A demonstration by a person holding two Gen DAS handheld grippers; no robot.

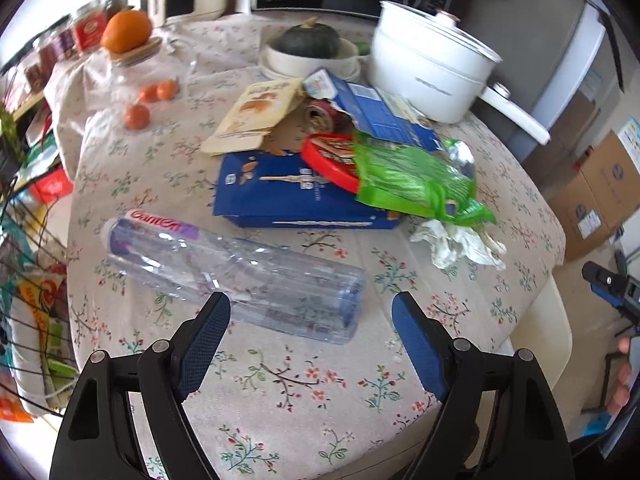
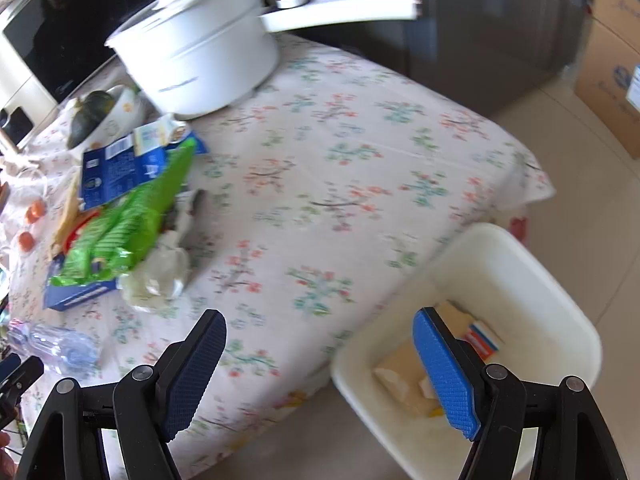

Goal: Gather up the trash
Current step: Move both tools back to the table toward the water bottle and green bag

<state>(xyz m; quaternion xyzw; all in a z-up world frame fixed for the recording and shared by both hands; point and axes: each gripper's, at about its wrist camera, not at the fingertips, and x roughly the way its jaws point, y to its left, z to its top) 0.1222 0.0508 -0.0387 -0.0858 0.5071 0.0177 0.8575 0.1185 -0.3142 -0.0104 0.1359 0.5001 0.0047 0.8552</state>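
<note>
While both sets of tongs hang wide open and empty over the floral-clothed counter [image 1: 280, 400], the trash waits in plain view. Left tongs [image 1: 310, 308] hover just above a clear plastic bottle [image 1: 240, 276] lying on its side near the counter's front edge, one pad over its shoulder, nothing gripped. Behind it sits a heap: a blue carton [image 1: 288, 196], a green wrapper [image 1: 416, 180], a red lid [image 1: 328, 160] and a crumpled tissue [image 1: 456, 244]. Right tongs [image 2: 320, 328] point over the counter's corner, beside a white bin [image 2: 500, 264] on the floor that already holds scraps. The bottle looks the likely next pick. A clean lift would call for straddling its body crosswise, closing gently so the thin plastic does not squirt free, then carrying it across to the bin, well clear of the white pot [image 1: 428, 64].
</note>
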